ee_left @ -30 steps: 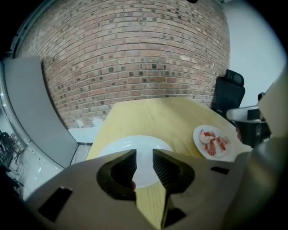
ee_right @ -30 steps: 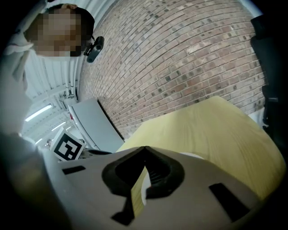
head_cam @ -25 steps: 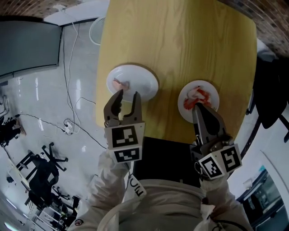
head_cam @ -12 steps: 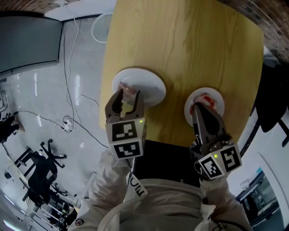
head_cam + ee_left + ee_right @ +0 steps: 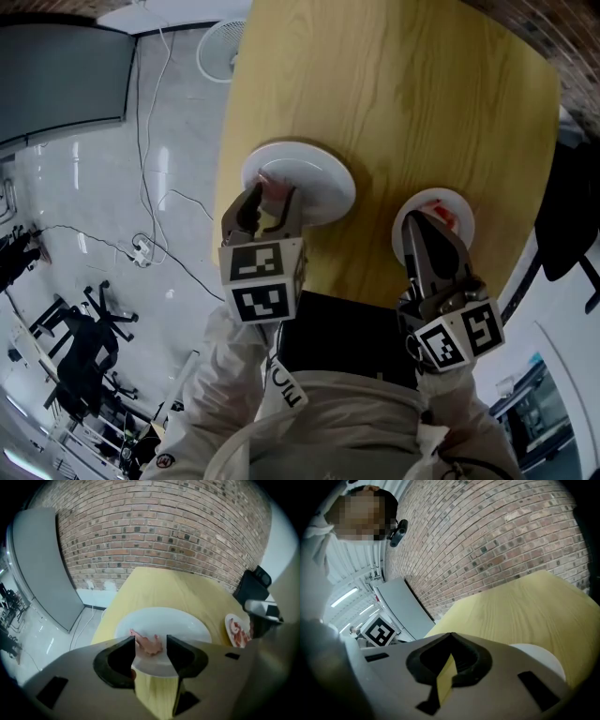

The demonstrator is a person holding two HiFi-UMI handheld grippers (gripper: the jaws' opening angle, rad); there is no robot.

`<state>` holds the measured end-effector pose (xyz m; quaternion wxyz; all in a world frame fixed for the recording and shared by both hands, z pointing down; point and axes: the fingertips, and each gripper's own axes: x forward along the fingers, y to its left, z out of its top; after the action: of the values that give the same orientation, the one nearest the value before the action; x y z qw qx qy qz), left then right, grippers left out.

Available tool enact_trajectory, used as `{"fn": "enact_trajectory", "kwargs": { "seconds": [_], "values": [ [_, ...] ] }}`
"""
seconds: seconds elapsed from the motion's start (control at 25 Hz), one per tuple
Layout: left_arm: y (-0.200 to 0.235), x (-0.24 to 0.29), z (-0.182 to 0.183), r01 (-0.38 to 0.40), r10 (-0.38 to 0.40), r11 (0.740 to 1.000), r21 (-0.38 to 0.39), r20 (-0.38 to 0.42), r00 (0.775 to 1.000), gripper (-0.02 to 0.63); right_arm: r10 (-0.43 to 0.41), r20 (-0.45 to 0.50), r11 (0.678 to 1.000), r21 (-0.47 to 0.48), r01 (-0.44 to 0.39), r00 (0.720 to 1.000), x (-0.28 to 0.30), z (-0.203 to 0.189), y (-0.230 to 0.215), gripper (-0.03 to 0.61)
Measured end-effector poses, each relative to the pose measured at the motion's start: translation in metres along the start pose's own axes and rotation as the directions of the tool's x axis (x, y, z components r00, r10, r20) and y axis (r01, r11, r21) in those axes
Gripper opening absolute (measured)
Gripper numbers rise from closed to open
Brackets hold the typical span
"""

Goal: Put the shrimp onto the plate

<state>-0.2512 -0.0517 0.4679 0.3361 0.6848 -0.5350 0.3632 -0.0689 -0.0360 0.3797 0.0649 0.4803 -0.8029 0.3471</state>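
Yellow wood grain covers the desk, which carries a large white plate on the person's left and a small white plate on the right. One pink shrimp lies on the large plate, toward its near rim. More red-and-pink shrimp sit on the small plate.

The left tool points steeply down over the large plate. Its jaws have just been opening and now stand wide, one on each side of the shrimp, and neither pad appears to press on it. The right tool hovers above the small plate with its tips brought together and nothing between them.

The likeliest slip is at the left tool. The shrimp's thin end lies close to the left jaw, so a sideways withdrawal could catch it and drag the shrimp toward the rim or off it. A downward nudge could also shift the plate, which sits near the desk's left edge. On the right, tips that meet would only push the slick shrimp about, so the jaws must part before they descend.

In the left gripper view the shrimp's long axis runs on a slant across the jaw gap, from upper left to lower right. The thin end points toward the left jaw and the thicker body lies nearer the right one. I cannot tell which end is the head.
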Motion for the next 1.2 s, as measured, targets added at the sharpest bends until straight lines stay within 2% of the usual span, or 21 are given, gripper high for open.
{"fn": "enact_trajectory", "kwargs": {
  "seconds": [0.36,0.96,1.2],
  "values": [
    [0.0017,0.0041,0.0033,-0.016,0.017,0.999,0.039,-0.023,1.000,0.202,-0.006,0.004,1.000,0.006,0.006,1.000,0.0046,0.0036,-0.0031,0.025],
    [-0.0021,0.0078,0.0026,0.023,-0.020,0.997,0.074,-0.045,0.999,0.199,-0.013,0.002,1.000,0.022,0.013,1.000,0.0084,0.0008,-0.0041,0.025],
    [-0.0031,0.0073,0.0012,0.040,-0.036,0.994,0.101,-0.045,0.998,0.172,-0.024,0.005,0.999,0.023,0.024,1.000,0.0083,-0.0005,-0.0016,0.025]
  ]
}}
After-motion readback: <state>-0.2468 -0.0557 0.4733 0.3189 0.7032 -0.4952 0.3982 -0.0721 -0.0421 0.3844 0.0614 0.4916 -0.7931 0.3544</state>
